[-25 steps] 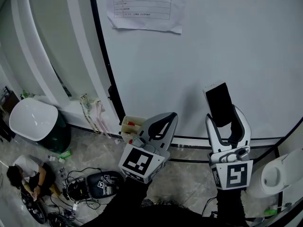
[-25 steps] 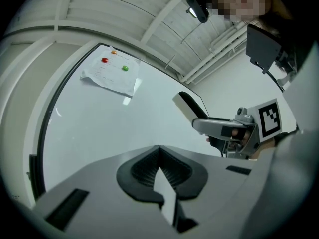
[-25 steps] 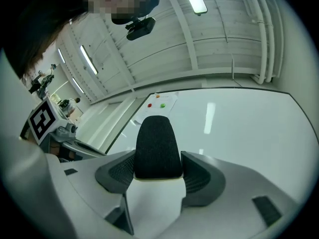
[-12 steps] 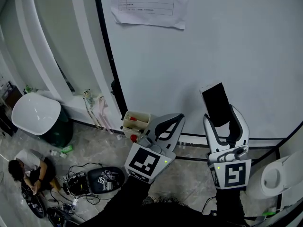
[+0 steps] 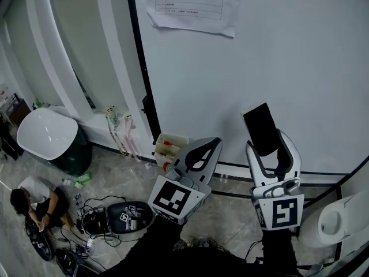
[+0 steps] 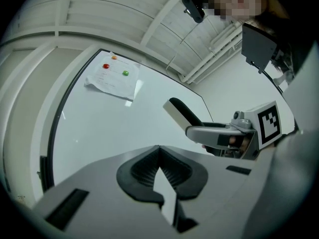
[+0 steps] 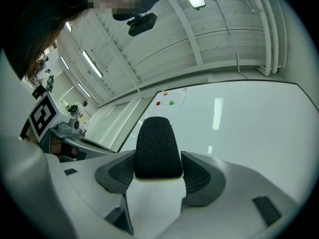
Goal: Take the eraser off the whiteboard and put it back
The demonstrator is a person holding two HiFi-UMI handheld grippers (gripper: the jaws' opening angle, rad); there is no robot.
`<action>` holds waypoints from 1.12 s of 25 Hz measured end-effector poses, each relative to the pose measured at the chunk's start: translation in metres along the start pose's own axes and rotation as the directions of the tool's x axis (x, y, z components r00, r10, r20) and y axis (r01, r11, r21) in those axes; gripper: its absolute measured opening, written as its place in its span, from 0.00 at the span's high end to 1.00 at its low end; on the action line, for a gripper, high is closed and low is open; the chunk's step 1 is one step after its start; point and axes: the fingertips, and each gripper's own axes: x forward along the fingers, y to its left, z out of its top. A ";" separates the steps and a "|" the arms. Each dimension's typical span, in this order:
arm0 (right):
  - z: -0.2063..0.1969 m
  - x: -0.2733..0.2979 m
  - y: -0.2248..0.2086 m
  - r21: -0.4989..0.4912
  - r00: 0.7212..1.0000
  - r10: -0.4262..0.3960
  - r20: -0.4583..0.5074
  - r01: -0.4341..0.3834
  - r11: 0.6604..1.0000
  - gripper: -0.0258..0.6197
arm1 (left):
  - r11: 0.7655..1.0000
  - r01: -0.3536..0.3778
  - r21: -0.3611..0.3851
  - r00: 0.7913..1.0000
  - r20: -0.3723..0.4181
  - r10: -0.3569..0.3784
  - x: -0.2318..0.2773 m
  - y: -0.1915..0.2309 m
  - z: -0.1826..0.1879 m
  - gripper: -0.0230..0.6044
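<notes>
The eraser (image 5: 262, 128) has a black felt face and a cream body. My right gripper (image 5: 272, 149) is shut on its lower end and holds it upright in front of the lower part of the whiteboard (image 5: 300, 51). In the right gripper view the felt of the eraser (image 7: 157, 148) faces the camera, between the two dark pads. The left gripper view catches the eraser (image 6: 183, 113) from the side. My left gripper (image 5: 209, 144) hangs to the left of it, shut, with nothing between its fingers (image 6: 142, 171).
A printed sheet (image 5: 193, 4) is pinned high on the board with small magnets. On the floor below are an open box (image 5: 170, 146), a white tub (image 5: 46, 134), a black case with cables (image 5: 118, 219) and a seated person (image 5: 31, 203). A white fixture (image 5: 340, 215) stands at right.
Both grippers keep their places and the eraser stays in the right jaws. Only the head view has drifted, sliding the board and floor a little to the right.
</notes>
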 end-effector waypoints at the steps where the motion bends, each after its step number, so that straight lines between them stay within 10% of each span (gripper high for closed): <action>1: -0.001 0.001 0.001 0.001 1.000 0.002 -0.001 -0.002 1.000 0.53 | 1.000 -0.011 -0.002 1.000 0.000 0.011 -0.002 0.003 0.000 0.95; 28: -0.082 0.094 0.136 0.010 0.948 0.286 -0.140 -0.288 0.958 0.53 | 0.950 -0.311 0.009 0.947 -0.084 0.311 -0.102 0.139 -0.028 0.95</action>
